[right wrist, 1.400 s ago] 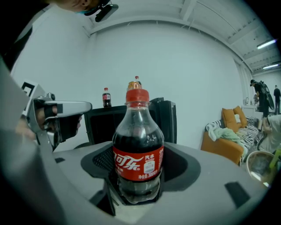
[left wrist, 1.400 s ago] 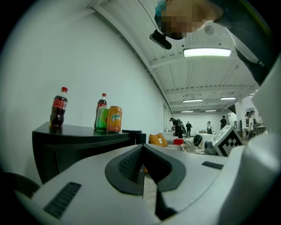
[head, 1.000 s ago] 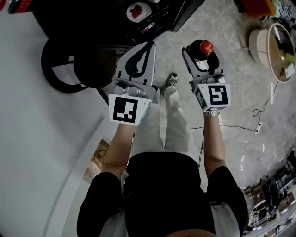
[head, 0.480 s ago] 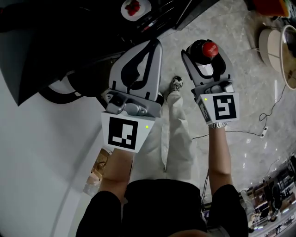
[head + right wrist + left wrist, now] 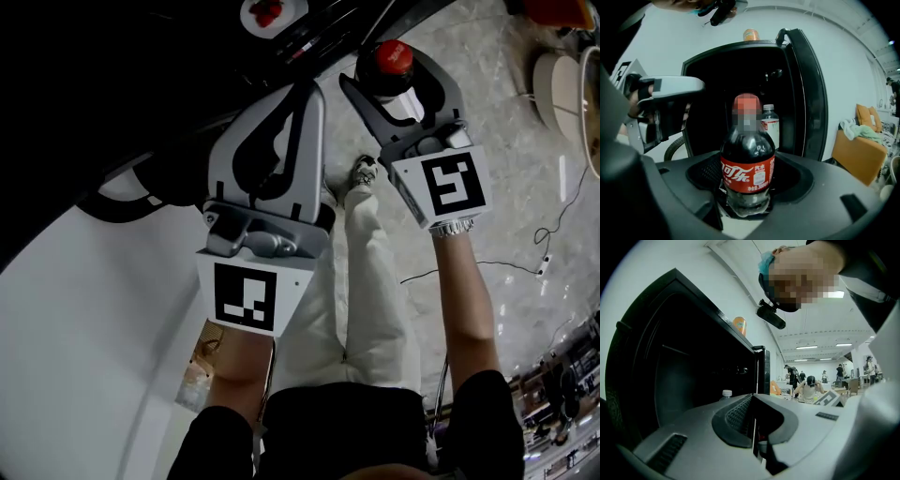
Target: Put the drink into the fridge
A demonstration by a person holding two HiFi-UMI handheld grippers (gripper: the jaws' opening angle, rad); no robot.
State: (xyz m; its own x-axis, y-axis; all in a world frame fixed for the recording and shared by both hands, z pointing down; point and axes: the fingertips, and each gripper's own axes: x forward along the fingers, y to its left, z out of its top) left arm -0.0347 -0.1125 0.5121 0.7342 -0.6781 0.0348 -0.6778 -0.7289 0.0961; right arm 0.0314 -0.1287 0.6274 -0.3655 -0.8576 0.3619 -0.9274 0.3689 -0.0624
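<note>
A dark cola bottle (image 5: 747, 159) with a red cap (image 5: 389, 56) and red label stands upright between the jaws of my right gripper (image 5: 747, 183), which is shut on its lower body. In the head view my right gripper (image 5: 394, 73) sits just before the black fridge (image 5: 731, 93). The fridge's door (image 5: 808, 93) is swung open to the right. My left gripper (image 5: 302, 98) is beside it on the left, jaws shut with nothing between them. It points level at the dark fridge interior (image 5: 670, 362), where the left gripper (image 5: 753, 425) shows its jaws meeting.
Another bottle (image 5: 770, 124) with a white cap (image 5: 726, 393) stands inside the fridge. An orange can (image 5: 751, 34) sits on top of it. A white plate holding something red (image 5: 270, 13) is at the upper edge. Round baskets (image 5: 562, 84) and a cable (image 5: 525, 253) lie on the floor at right.
Both grippers have come down and closer to the fridge. The right one has carried the bottle up the picture to the fridge front. The dark fridge fills more of the upper left.
</note>
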